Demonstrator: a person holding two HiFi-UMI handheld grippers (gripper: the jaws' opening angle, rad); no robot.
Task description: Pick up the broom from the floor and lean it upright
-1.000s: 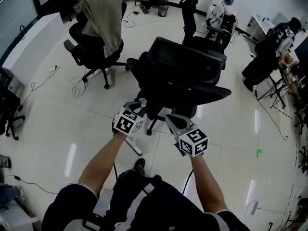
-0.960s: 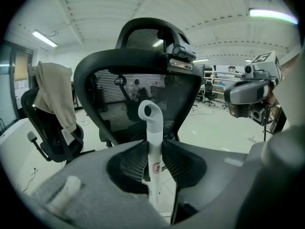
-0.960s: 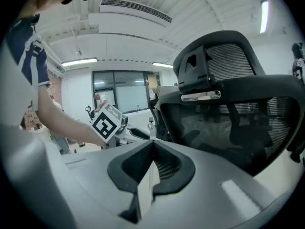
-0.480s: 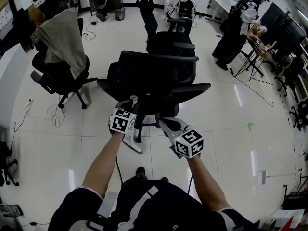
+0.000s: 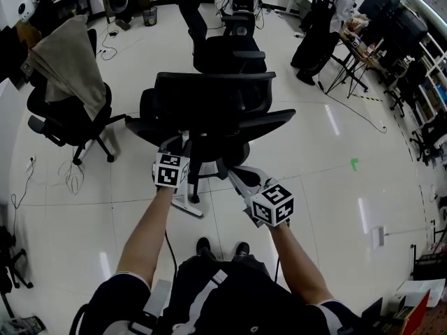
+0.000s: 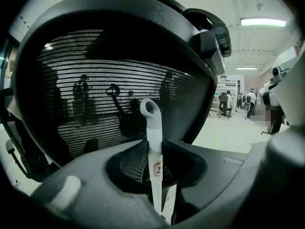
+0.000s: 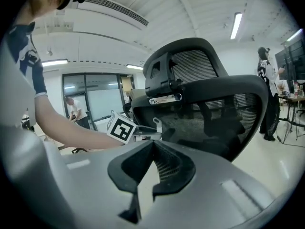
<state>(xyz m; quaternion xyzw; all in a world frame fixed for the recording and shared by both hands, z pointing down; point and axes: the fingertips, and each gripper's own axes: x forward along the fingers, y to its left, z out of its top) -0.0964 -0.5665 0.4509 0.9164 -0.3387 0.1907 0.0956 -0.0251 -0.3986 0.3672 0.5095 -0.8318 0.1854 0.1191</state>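
**Broom held at the chair back**

The broom (image 6: 153,123) stands upright. Its white handle, with a loop at the top, rises in front of the mesh back of the chair (image 5: 209,96), and its head rests on the floor (image 5: 314,159) by the chair's base. The left tongs (image 6: 154,147) grip the handle just below the loop. The right tongs (image 7: 153,144) hang beside them, slightly apart and empty. Compared with a second ago, both tongs sit closer under the backrest. The head view has also swung, so the chair now faces it squarely.
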